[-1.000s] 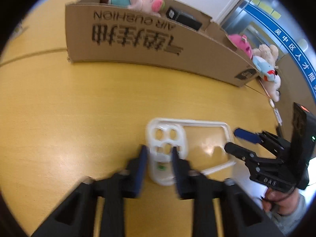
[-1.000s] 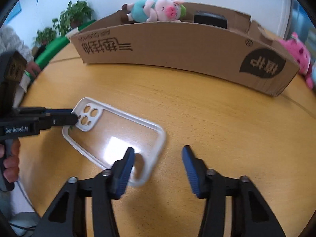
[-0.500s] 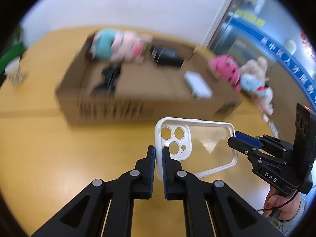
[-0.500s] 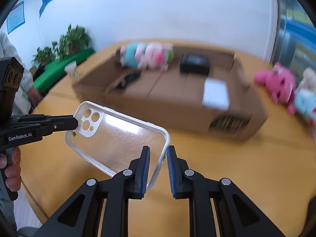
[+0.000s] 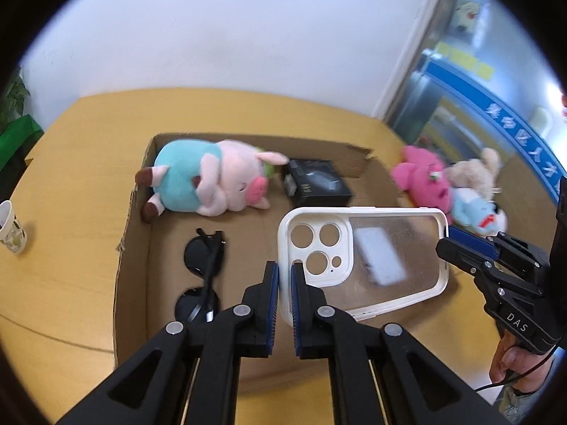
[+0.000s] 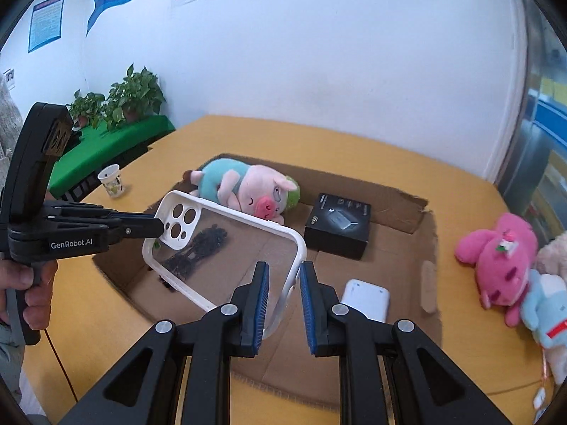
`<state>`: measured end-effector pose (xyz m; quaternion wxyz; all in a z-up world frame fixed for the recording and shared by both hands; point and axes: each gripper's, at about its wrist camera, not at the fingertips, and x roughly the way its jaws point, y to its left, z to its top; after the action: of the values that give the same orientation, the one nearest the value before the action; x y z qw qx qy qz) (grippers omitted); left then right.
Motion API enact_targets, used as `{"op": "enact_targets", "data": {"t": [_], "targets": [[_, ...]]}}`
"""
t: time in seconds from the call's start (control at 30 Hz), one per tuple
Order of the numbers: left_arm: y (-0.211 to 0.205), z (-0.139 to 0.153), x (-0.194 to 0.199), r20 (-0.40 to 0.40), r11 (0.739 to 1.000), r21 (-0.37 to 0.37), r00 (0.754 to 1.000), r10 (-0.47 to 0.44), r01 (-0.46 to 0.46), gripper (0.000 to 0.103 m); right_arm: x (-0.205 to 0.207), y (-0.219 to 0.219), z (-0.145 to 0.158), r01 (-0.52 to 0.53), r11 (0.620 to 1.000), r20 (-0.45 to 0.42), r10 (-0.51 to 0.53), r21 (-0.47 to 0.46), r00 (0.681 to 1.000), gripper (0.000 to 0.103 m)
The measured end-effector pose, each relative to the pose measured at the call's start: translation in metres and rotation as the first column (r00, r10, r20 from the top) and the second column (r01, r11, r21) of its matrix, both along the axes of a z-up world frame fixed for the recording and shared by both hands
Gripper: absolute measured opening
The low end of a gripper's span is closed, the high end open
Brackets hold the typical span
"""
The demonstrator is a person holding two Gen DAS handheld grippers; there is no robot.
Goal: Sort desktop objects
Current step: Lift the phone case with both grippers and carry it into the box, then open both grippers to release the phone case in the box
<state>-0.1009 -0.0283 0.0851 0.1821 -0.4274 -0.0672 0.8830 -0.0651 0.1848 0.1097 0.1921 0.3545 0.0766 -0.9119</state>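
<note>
Item in hand: one clear phone case (image 5: 386,262) with a white rim, carried in the air above the open cardboard box (image 5: 131,269) on the yellow table (image 5: 71,191). My left gripper (image 5: 285,272) is clenched on the rim at the camera-cutout end, and my right gripper (image 6: 283,283) pinches the opposite short edge, the rim running between its blue pads (image 6: 261,304). Box contents below, left to right: sunglasses (image 5: 203,269), plush pig (image 5: 212,187), black carton (image 5: 315,182), white slab (image 6: 365,299).
</note>
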Motion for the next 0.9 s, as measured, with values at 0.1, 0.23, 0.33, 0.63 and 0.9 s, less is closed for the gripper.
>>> {"op": "enact_targets", "data": {"t": [0.1,0.23,0.33,0.63,0.9], "targets": [[0.000,-0.021,-0.028,0.063,1.000,-0.019,0.998,0.018,-0.016,0.006,-0.039,0.001,-0.024,-0.001,1.000,0.095,0.004,-0.025,0.995,0.019],[0.006,-0.045,-0.055,0.140,0.998,-0.056,0.990,0.032,-0.025,0.006,-0.088,0.003,-0.059,-0.018,1.000,0.248,0.022,-0.019,0.969,0.023],[0.011,-0.062,-0.074,0.208,0.997,-0.073,0.977,0.040,-0.025,0.006,-0.119,0.007,-0.083,-0.013,1.000,0.362,0.022,-0.028,0.932,0.023],[0.029,-0.101,-0.093,0.337,0.984,-0.175,0.940,0.047,0.014,0.007,-0.151,0.000,-0.146,0.010,0.999,0.576,-0.039,0.053,0.817,0.023],[0.025,-0.092,-0.081,0.331,0.983,-0.185,0.942,0.064,-0.002,0.007,-0.130,0.005,-0.126,0.045,0.998,0.495,-0.064,0.049,0.867,0.064]]}}
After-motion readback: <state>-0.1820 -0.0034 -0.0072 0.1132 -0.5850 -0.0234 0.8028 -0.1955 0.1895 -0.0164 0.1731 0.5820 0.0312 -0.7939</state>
